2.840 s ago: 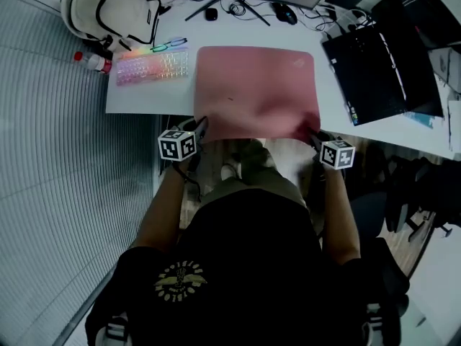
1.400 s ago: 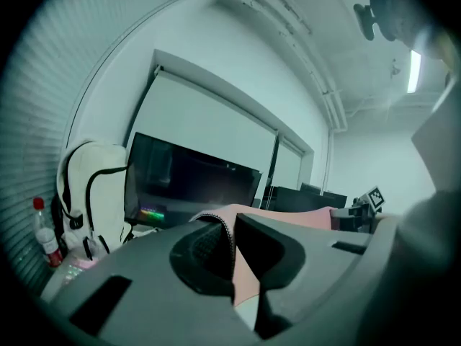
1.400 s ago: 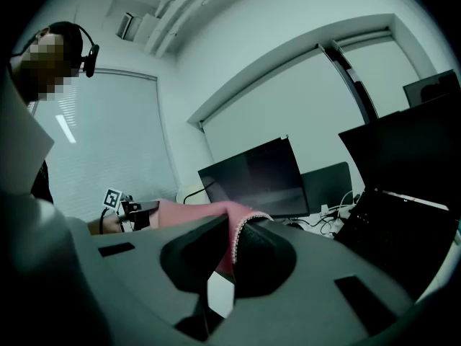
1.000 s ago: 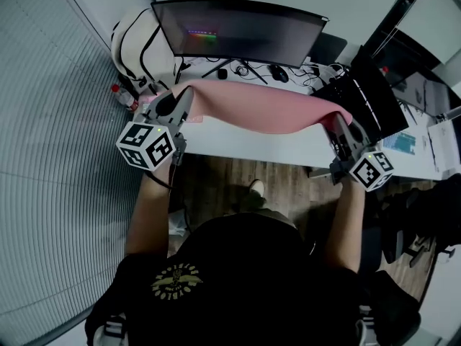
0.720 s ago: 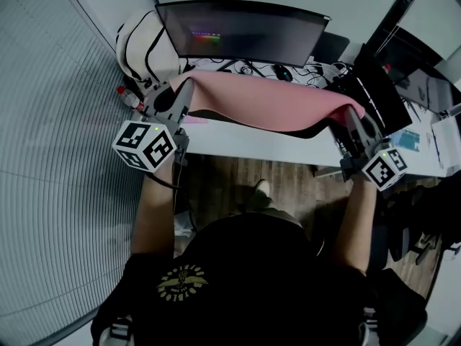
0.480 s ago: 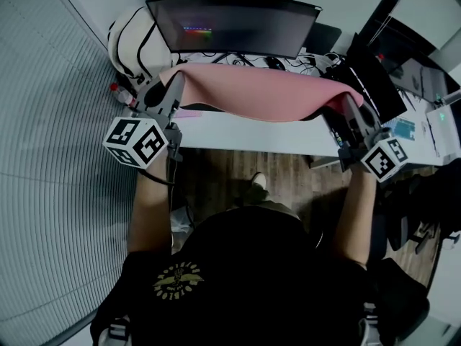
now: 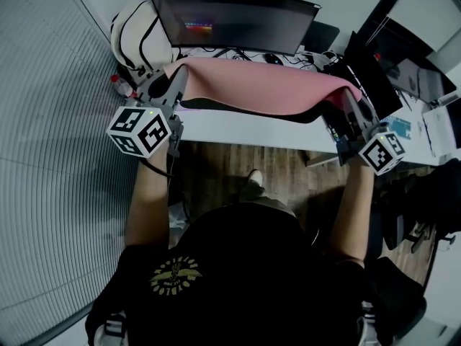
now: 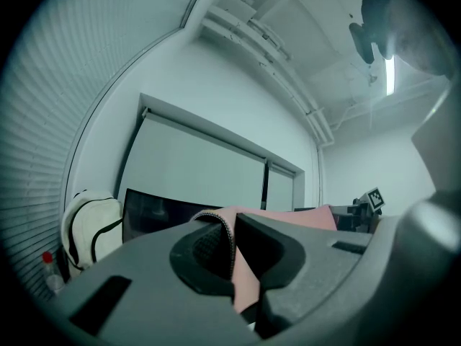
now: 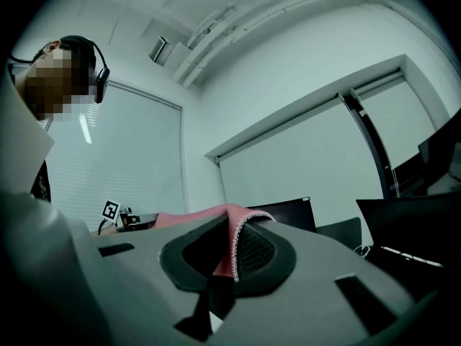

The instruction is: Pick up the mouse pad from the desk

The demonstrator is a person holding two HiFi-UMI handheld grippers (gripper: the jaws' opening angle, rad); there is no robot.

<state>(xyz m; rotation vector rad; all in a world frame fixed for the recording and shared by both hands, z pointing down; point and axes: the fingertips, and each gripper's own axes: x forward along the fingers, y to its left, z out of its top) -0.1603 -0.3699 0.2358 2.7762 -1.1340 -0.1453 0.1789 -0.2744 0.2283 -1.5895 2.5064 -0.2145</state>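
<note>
The pink mouse pad hangs stretched between both grippers, lifted above the white desk and sagging in the middle. My left gripper is shut on the pad's left corner; in the left gripper view the pink pad with its stitched edge is pinched between the dark jaws of the left gripper. My right gripper is shut on the right corner; the right gripper view shows the pad clamped in the right gripper. Both grippers point level toward the monitor.
A wide dark monitor stands at the desk's back with cables under it. A white backpack and a bottle sit at the left. A black laptop lies at the right, papers beyond it. Wooden floor shows below the desk edge.
Since the earliest frame the pad left the desk, held by both front corners. Over the last second both grippers rose a little with it.
</note>
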